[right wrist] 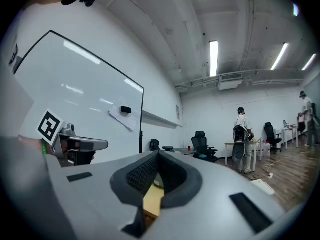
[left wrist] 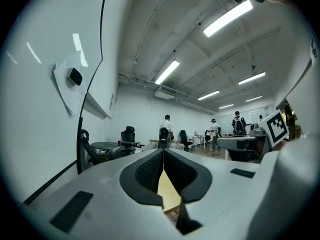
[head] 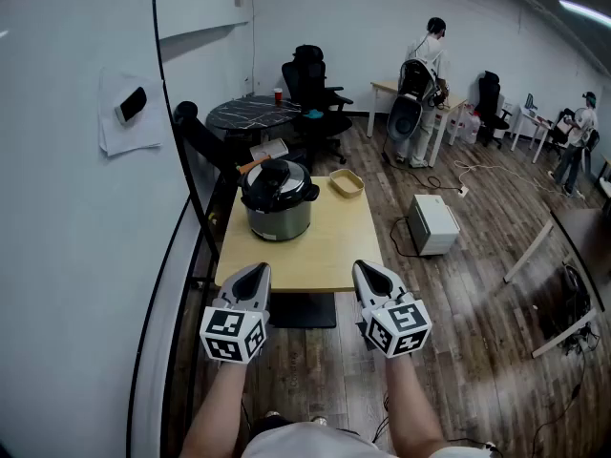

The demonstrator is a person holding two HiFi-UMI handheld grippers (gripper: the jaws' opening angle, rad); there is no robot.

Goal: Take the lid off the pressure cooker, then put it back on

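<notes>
The silver pressure cooker (head: 279, 216) stands on the far left part of the light wooden table (head: 315, 246), with its black lid (head: 278, 183) on top. Both grippers hover at the table's near edge, well short of the cooker. My left gripper (head: 252, 280) is shut with nothing in it; in the left gripper view its tips (left wrist: 163, 152) meet. My right gripper (head: 370, 277) is shut and empty too; its tips (right wrist: 159, 154) touch in the right gripper view, where a sliver of the cooker (right wrist: 158, 181) shows between the pads.
A small tan tray (head: 347, 183) lies at the table's far right corner. A whiteboard (head: 76, 208) fills the left side. Beyond the table are a round dark table (head: 250, 114) and office chairs (head: 315, 89). A white box (head: 433, 223) sits on the floor to the right. People stand at the back.
</notes>
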